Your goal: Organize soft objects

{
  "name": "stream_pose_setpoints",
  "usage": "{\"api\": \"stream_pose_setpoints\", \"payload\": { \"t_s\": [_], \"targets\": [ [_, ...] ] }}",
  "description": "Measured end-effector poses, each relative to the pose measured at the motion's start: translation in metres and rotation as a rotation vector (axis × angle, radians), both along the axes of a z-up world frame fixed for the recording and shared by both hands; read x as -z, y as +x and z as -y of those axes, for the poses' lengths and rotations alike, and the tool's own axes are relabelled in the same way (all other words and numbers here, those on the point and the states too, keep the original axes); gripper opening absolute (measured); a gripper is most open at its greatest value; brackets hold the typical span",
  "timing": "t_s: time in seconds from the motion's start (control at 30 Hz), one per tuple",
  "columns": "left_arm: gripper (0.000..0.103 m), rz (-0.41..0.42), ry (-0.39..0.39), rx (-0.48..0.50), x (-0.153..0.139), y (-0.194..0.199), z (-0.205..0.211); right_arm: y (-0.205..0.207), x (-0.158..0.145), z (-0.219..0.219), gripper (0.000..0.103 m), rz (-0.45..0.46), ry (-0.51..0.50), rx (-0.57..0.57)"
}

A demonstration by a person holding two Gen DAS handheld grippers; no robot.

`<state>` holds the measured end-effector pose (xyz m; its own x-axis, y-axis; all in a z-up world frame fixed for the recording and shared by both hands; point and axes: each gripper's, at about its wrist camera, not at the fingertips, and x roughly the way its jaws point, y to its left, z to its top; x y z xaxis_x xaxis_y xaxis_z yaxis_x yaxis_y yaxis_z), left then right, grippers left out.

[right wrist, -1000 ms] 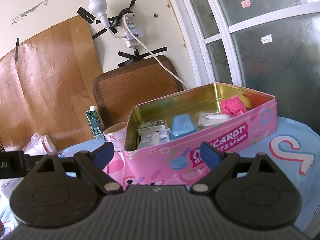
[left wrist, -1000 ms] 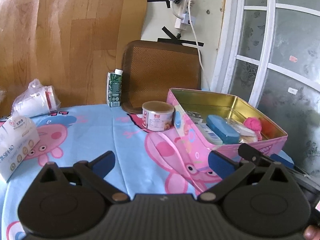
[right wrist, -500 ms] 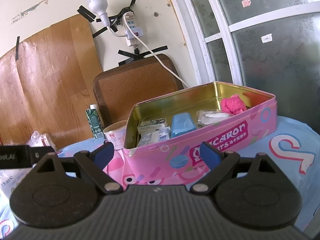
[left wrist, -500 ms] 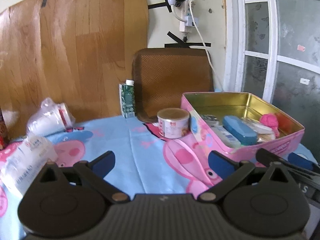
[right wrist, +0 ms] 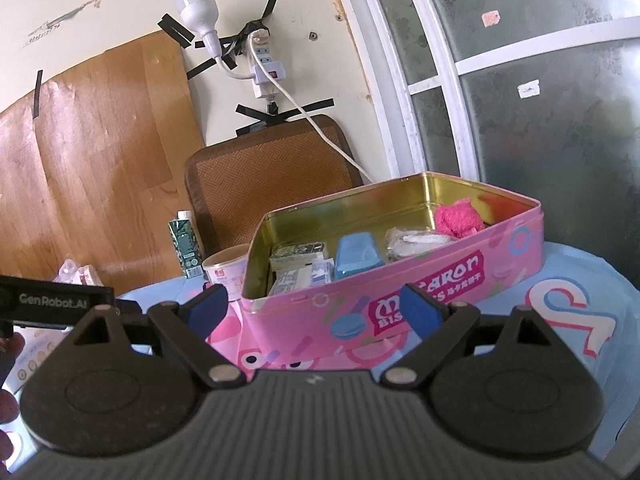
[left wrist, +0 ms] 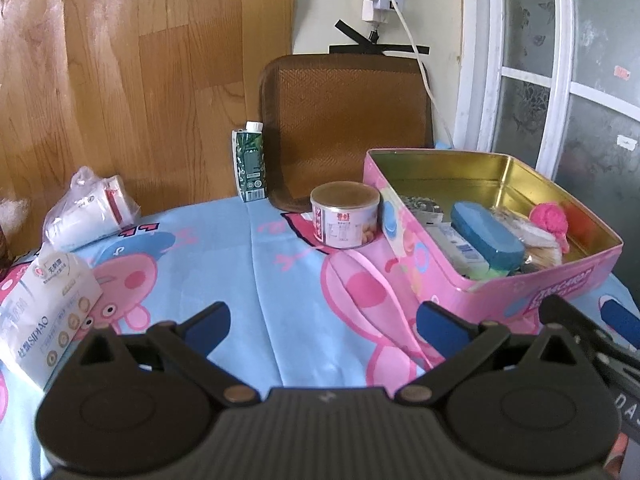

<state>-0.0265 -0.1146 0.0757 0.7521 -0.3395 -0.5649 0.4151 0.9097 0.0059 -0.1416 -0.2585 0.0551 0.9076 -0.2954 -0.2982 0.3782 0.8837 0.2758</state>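
Observation:
A pink biscuit tin (left wrist: 532,300) (right wrist: 404,292) stands open on the cartoon tablecloth. Inside lie a pink fluffy ball (left wrist: 550,218) (right wrist: 458,220), a blue case (left wrist: 486,236) (right wrist: 356,256), a clear bag of white items (right wrist: 412,240) and small packets (right wrist: 300,272). A white tissue pack (left wrist: 44,312) lies at the left, a bagged stack of white cups (left wrist: 90,212) behind it. My left gripper (left wrist: 322,326) is open over the cloth, left of the tin. My right gripper (right wrist: 314,306) is open just in front of the tin's near wall. Both hold nothing.
A round can (left wrist: 345,214) (right wrist: 226,272) sits against the tin's left side. A green drink carton (left wrist: 249,166) (right wrist: 185,250) stands at the wall beside a brown woven mat (left wrist: 348,128). A power strip and cable (right wrist: 268,76) hang above. A frosted window (right wrist: 540,100) is at the right.
The left wrist view has swung left and up, so the tin moved right in frame and the tissue pack came closer. The right gripper stayed almost still. Both stayed open.

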Motion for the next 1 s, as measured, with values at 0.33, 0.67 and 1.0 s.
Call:
{"api": "stream_pose_setpoints", "payload": {
  "t_s": [0.33,0.67,1.0],
  "targets": [
    [0.103,-0.018,0.026,-0.016,0.0031,0.0008,0.0038,-0.0019,0.0003,-0.0008,0.095,-0.001,-0.001,-0.018],
    [0.103,-0.015,0.046,-0.022,0.005,-0.0022,0.004,-0.0011,-0.0001,-0.0033,0.095,0.001,-0.003,-0.031],
    [0.103,-0.016,0.046,-0.017,0.0053,-0.0032,0.0037,0.0006,-0.0007,-0.0055,0.095,0.001,-0.01,-0.036]
  ]
}}
